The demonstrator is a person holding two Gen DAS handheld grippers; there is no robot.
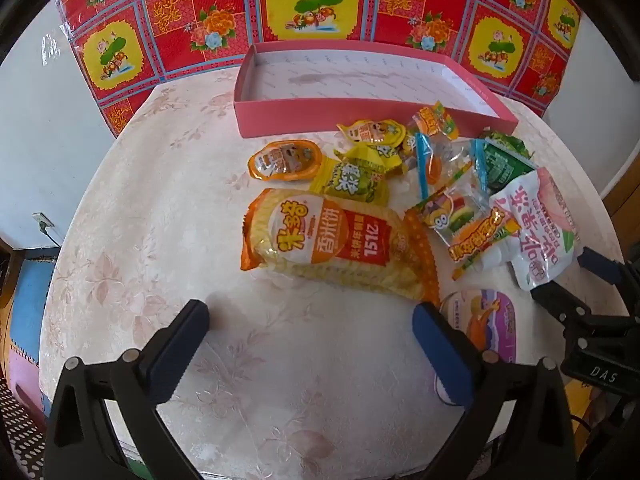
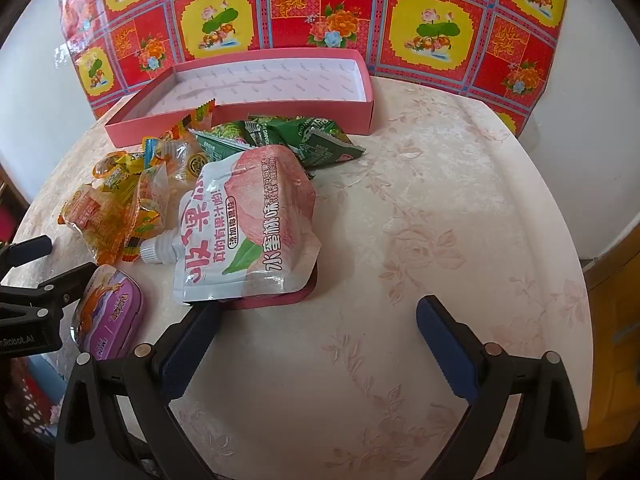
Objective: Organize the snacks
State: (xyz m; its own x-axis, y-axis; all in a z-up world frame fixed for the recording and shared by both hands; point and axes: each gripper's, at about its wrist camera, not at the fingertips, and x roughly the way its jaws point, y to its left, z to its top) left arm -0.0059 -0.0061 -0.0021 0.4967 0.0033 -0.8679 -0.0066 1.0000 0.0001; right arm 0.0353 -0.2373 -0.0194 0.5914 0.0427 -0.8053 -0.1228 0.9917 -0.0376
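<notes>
A pile of snacks lies on the round table in front of an empty pink box [image 1: 360, 114] [image 2: 256, 118]. A large yellow rice-cracker pack [image 1: 340, 240] lies just ahead of my left gripper [image 1: 316, 328], which is open and empty. A white-and-pink peach jelly pouch [image 2: 248, 224] [image 1: 540, 228] lies just ahead of my right gripper [image 2: 320, 320], also open and empty; its left finger [image 2: 192, 344] is near the pouch's bottom edge. A purple tin [image 2: 112, 316] [image 1: 488, 324] sits between the grippers. Green packets [image 2: 316, 140], orange jelly cups [image 1: 284, 160] and small candy bags [image 1: 452, 208] fill the pile.
The table [image 1: 160, 240] has a pale floral cloth. A red and yellow patterned sheet [image 1: 312, 4] hangs on the wall behind the box. The right half of the table [image 2: 460, 220] is bare cloth. A dark pink flat object [image 2: 280, 300] lies under the pouch.
</notes>
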